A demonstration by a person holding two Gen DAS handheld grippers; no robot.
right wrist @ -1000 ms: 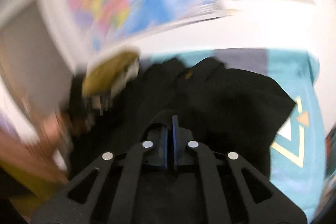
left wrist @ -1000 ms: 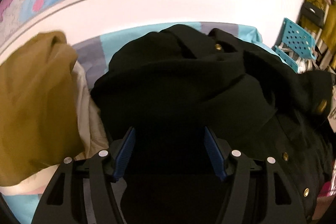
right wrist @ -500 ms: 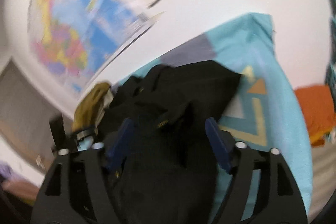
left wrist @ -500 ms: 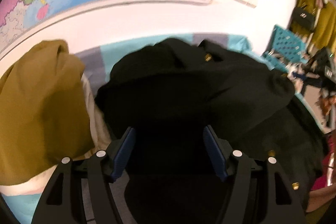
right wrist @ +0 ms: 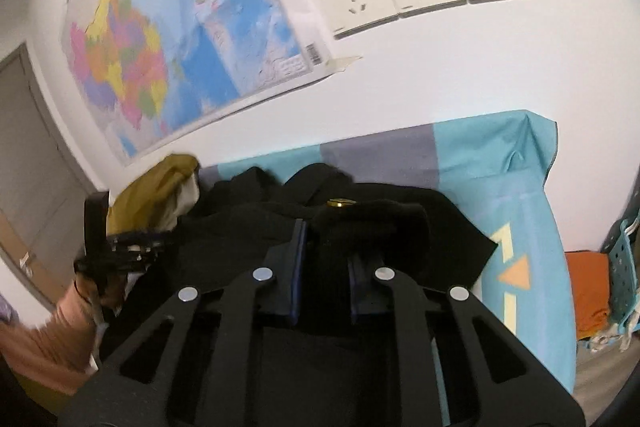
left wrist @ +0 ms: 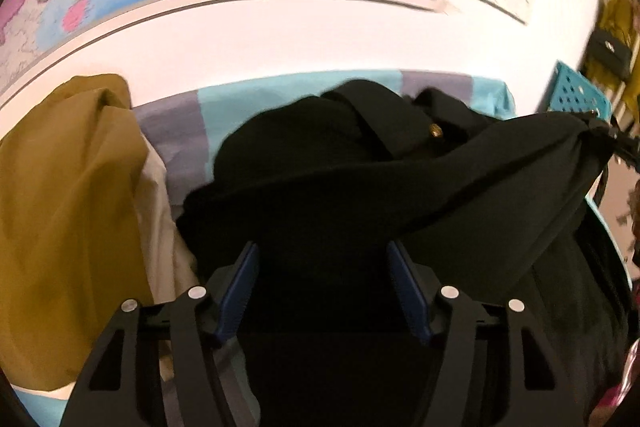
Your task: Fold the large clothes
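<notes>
The black coat (left wrist: 320,195) lies in a loose heap on the bed (right wrist: 496,163), still bunched and, by the look of it, far from folded. The right gripper (right wrist: 323,263) pinches a thick fold of it near a gold button (right wrist: 340,203), raised clear of the heap. The left gripper (left wrist: 322,279) spreads wide over the coat, holding nothing. Beside the coat sits a mustard garment (left wrist: 68,207).

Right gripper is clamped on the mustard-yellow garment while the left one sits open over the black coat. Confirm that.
Not quite: the right gripper is clamped on a bunch of the black coat, as the right wrist view shows. The mustard-yellow garment lies ungripped beside it. The left gripper is open.
</notes>
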